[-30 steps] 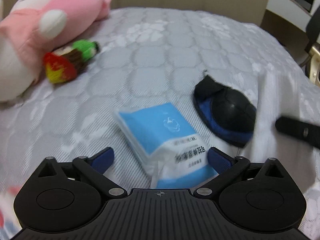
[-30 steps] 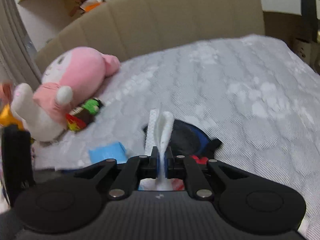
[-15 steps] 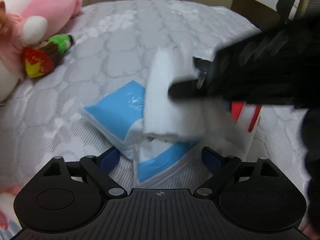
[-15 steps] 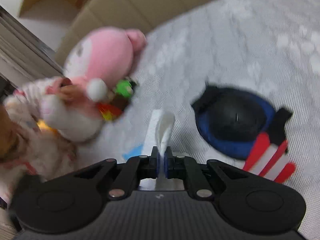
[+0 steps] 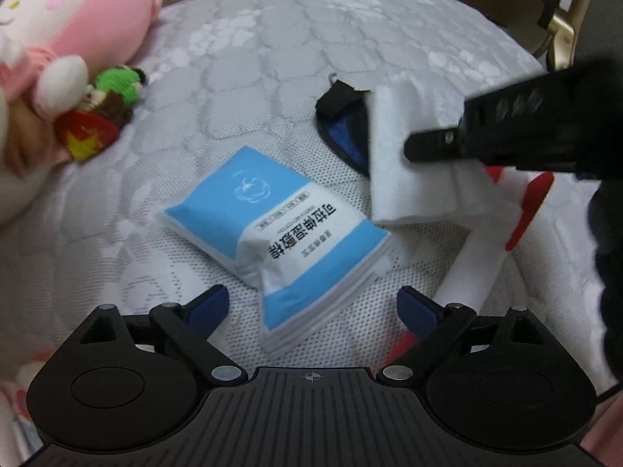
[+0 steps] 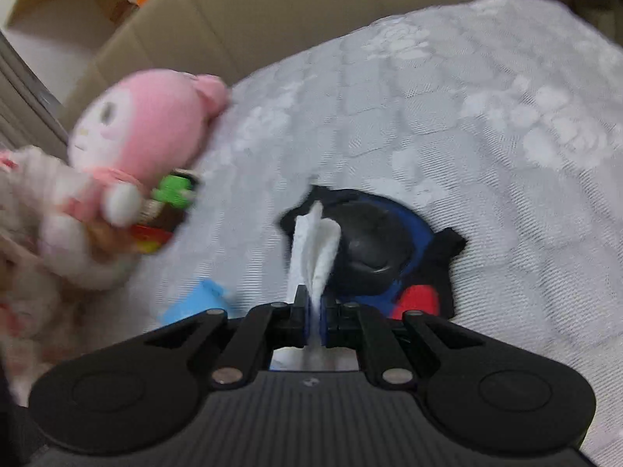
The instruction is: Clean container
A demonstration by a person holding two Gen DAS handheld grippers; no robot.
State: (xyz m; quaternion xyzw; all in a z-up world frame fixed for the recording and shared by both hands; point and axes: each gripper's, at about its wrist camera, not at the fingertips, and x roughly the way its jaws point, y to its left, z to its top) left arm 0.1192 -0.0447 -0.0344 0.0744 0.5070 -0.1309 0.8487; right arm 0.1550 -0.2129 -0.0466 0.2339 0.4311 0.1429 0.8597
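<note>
Now, left wrist view: left gripper (image 5: 311, 307) hangs over the wipe pack (image 5: 280, 229), fingers spread wide, one blue pad (image 5: 208, 305) on each side of the pack's near end, neither touching it.
Wipe pack: blue and white, lies flat on the quilted bed cover (image 5: 272, 58), near corner between the open pads.
Container: black and blue container (image 5: 342, 128) lies beyond the pack's far right corner, half hidden behind the white wipe (image 5: 409, 163).
Right gripper: right gripper (image 5: 432, 148) reaches in from the right edge, its finger pressed on the wipe; the sheet hangs down in front of the container.
Red and white item: red and white item (image 5: 502, 233) lies right of the pack, under the wipe's lower edge.
Open room: bare cover beyond the pack up to the far edge of the bed; pink plush toy (image 5: 70, 39) and small knitted doll (image 5: 105, 113) crowd the left of the pack.

Right wrist view, blurred: right gripper (image 6: 311, 311) is clamped on the wipe (image 6: 315, 249), which stands up folded between the closed fingers.
Container: container (image 6: 373, 245) sits just behind the wipe, on the cover (image 6: 467, 116).
Pack: a blue corner of the pack (image 6: 194, 303) shows left of the fingers.
Open room: wide bare cover right of and beyond the container; plush toy (image 6: 148, 124) at left against the beige headboard (image 6: 311, 11).
</note>
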